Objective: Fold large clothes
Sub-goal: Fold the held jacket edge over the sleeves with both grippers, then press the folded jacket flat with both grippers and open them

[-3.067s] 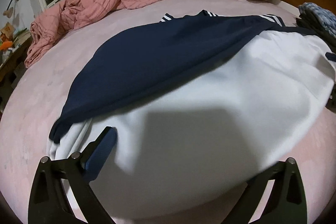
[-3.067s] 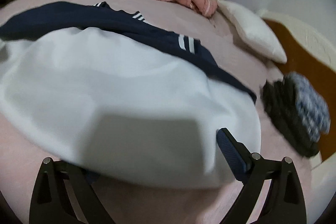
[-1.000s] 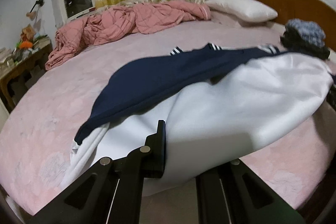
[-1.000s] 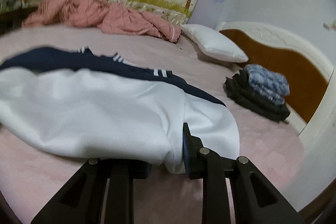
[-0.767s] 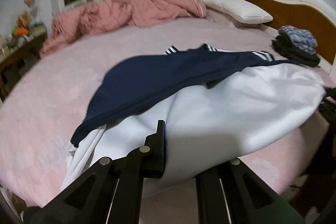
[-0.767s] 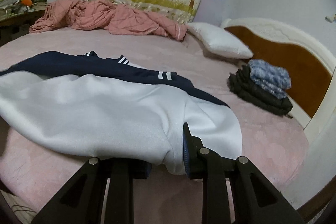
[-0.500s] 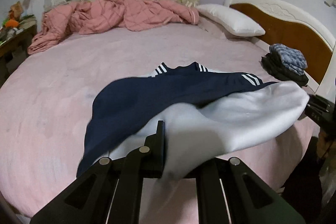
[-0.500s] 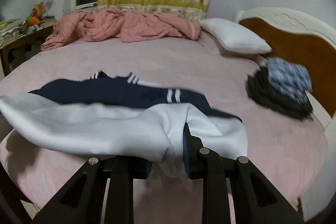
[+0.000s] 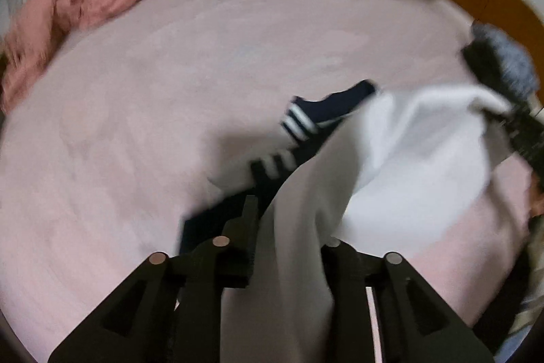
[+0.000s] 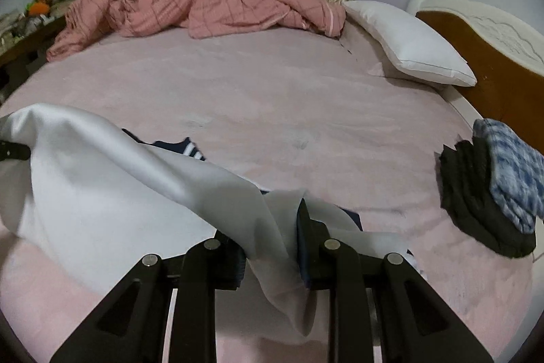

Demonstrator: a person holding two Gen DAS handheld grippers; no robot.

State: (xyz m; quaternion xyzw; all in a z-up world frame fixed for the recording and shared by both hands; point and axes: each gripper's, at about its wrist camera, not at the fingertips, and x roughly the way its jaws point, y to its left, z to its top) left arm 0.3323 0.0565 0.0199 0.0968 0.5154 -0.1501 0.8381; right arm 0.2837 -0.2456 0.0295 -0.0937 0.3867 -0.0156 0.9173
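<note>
Your left tongs (image 9: 289, 237) pinch the white fabric of the white-and-navy garment (image 9: 418, 159); your right tongs (image 10: 270, 237) pinch its other white edge. The garment (image 10: 102, 179) hangs lifted between them over the pink bed (image 10: 272, 104), navy striped part beneath. Folded dark clothes (image 10: 489, 189) lie near the headboard (image 10: 493, 56)

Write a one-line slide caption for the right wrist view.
Right hand-held gripper shut on white garment, lifting it over the pink bed; folded clothes stack at right.
</note>
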